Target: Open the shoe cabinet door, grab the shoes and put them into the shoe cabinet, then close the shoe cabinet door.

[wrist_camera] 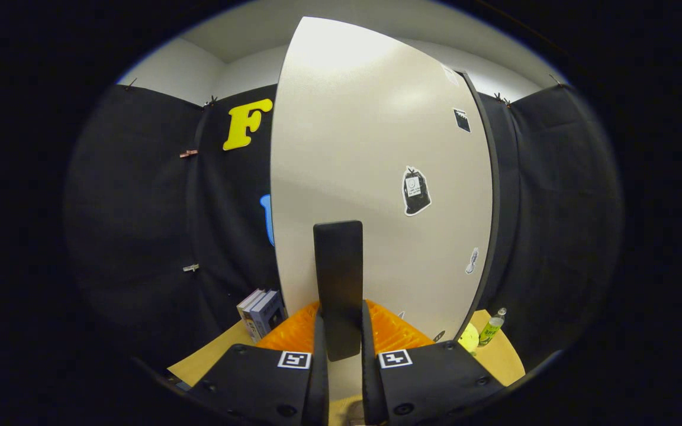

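Fingers of the gripper [341,355] are clamped on the flat black upright handle [338,284] of the tall cream cabinet door [376,154], seen just beyond.

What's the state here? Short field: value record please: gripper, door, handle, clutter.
gripper: gripper, fingers closed on either side of the door handle
handle: dark upright bar handle between the fingers, mounted on the door
door: pale cabinet door directly ahead, stickers on its face; open or closed cannot be told
left of door: books standing on the wooden surface
right of door: bottle and a yellow-green ball
shoes: none identified
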`<state>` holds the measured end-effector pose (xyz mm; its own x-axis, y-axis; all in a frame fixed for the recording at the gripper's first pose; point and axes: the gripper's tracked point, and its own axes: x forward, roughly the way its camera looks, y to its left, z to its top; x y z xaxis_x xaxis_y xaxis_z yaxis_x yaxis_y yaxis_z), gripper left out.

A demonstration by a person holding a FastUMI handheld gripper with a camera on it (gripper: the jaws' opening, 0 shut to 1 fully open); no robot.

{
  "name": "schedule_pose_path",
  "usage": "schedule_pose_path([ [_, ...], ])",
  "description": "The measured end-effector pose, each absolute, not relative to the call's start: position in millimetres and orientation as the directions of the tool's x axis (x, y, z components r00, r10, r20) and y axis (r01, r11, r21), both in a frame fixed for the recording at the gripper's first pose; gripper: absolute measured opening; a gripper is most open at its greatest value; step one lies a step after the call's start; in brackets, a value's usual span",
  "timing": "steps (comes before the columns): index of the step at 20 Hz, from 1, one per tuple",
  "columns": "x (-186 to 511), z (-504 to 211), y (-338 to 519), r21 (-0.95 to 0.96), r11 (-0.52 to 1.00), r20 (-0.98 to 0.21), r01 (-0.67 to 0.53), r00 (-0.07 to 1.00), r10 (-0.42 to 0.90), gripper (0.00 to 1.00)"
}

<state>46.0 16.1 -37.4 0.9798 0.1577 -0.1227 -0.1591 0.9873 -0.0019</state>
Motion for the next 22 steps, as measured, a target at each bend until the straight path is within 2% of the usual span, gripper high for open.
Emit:
schedule_pose_path([
  [11,8,-31,-38,0.023,0.977,-0.11,-0.214,0.97,0.215,0.26],
  [22,-19,-26,-97,0.016,0.994,-0.09,-0.105,0.99,0.106,0.25],
])
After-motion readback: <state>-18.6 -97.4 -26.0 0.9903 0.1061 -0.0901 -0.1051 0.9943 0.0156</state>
